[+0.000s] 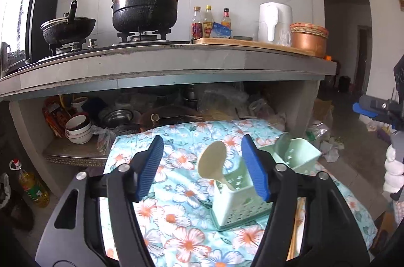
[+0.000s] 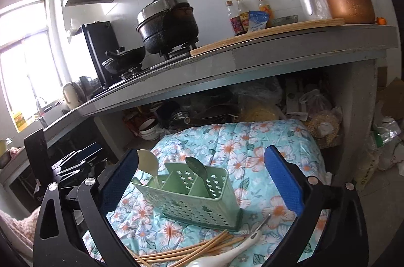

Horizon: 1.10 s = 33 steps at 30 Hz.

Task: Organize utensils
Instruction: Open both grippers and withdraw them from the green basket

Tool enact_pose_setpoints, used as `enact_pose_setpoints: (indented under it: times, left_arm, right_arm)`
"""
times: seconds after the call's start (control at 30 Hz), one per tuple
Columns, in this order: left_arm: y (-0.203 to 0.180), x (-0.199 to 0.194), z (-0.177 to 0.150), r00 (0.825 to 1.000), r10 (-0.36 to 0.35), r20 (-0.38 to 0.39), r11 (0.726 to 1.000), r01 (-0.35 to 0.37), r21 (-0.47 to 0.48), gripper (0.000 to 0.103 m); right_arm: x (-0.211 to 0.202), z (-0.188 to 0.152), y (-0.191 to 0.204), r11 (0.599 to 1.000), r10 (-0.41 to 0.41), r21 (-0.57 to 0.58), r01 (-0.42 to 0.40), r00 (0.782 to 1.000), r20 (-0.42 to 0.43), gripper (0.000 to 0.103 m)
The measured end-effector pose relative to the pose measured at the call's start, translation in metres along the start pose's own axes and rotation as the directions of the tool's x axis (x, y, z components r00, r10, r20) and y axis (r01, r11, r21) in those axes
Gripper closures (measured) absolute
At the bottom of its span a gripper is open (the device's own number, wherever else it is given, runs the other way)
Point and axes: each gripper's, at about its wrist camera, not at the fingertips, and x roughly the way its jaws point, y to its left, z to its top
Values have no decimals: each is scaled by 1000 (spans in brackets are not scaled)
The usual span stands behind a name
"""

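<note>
Standing in green caddy [image 2: 199, 201]: cream spoon [image 2: 149, 166], dark spoon [image 2: 199, 171] | left fingers [image 1: 202, 166] wide, empty | right fingers [image 2: 202, 181] wide, empty

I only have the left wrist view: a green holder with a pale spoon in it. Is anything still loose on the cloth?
Observer: Yes. The right wrist view shows a bundle of chopsticks lying on the cloth in front of the holder.
Reviewer: Anything else loose?
Observer: A white spoon lies beside the chopsticks.
Reviewer: Is the holder's middle compartment taken?
Observer: No, it is empty. The pale spoon and a dark spoon stand in the two end compartments.
</note>
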Motion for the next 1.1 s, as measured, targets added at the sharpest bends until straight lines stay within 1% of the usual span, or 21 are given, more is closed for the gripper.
enact_pose_setpoints:
  times: [0.07,0.13,0.2,0.27,0.4,0.47,0.57,0.63,0.67,0.93,1.1]
  left_arm:
    - [-5,-5,-7,999,-30,-9,1000,30,-4,38]
    - [-11,-7,-17,997,-66,-34,998,66,-16,36]
    - [-18,-5,-30,991,-106,-76,994,104,-31,36]
    - [-27,-3,-42,985,-126,-114,992,122,-35,36]
    - [-40,2,-61,969,-160,-190,987,152,-55,36]
    - [-47,4,-68,963,-164,-212,986,157,-50,36]
    - [-56,7,-74,958,-165,-234,986,160,-38,36]
    - [-63,9,-78,954,-168,-248,986,165,-34,36]
    - [-66,11,-81,951,-171,-256,985,168,-35,36]
    - [-85,27,-91,931,-176,-319,983,182,-11,36]
    - [-92,37,-94,925,-169,-341,983,181,6,36]
  right_arm:
    - [-4,-11,-2,999,-49,10,49,999,-16,6]
    - [-5,-26,-5,995,-92,29,93,994,-52,6]
    - [-3,-41,-6,991,-125,42,129,987,-97,6]
    - [-3,-56,-8,986,-151,47,158,980,-131,6]
    - [-1,-84,-10,965,-251,21,260,950,-186,6]
    - [0,-96,-14,959,-271,23,282,938,-215,6]
    - [3,-112,-21,945,-312,10,326,913,-263,6]
    - [5,-119,-27,938,-330,6,346,899,-288,6]
    - [5,-122,-30,936,-333,10,352,896,-295,6]
    - [1,-132,-45,928,-343,32,371,887,-309,6]
    - [0,-134,-53,925,-347,44,378,884,-313,6]
